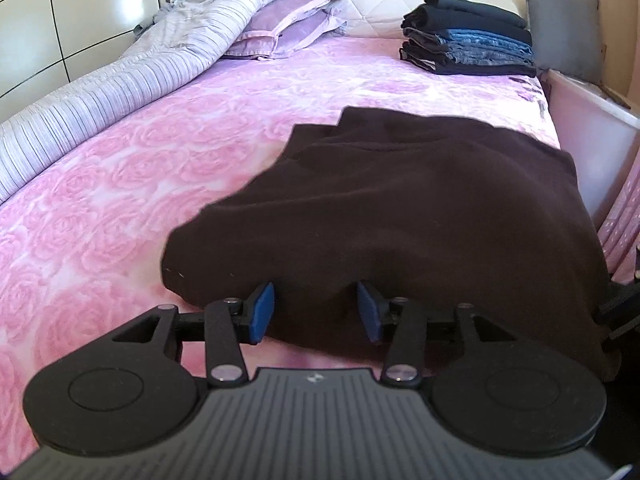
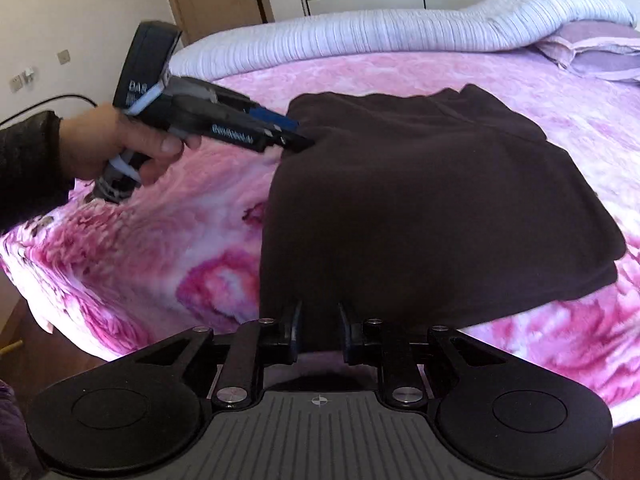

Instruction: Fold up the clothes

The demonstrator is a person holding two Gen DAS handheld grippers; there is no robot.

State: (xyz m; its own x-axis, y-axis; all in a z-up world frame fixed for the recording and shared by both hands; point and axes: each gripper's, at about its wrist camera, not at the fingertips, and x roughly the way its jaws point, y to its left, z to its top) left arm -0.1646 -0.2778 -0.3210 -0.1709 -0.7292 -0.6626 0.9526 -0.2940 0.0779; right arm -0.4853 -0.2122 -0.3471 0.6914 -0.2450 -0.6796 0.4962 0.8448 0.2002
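Observation:
A dark brown garment (image 1: 420, 208) lies folded on the pink rose-patterned bed (image 1: 140, 168); it also shows in the right wrist view (image 2: 420, 208). My left gripper (image 1: 316, 308) is open, its blue pads (image 1: 262, 312) on either side of the garment's near edge, with cloth between them. It shows from the side in the right wrist view (image 2: 296, 136), held by a hand at the garment's left edge. My right gripper (image 2: 319, 328) stands part open with the garment's near edge between its fingers (image 2: 294, 328).
A stack of folded dark and denim clothes (image 1: 468, 36) sits at the bed's far right by a grey cushion (image 1: 560, 20). A rolled striped duvet (image 1: 120, 80) and purple pillows (image 1: 288, 24) line the far side. A white box (image 1: 592, 148) stands right of the bed.

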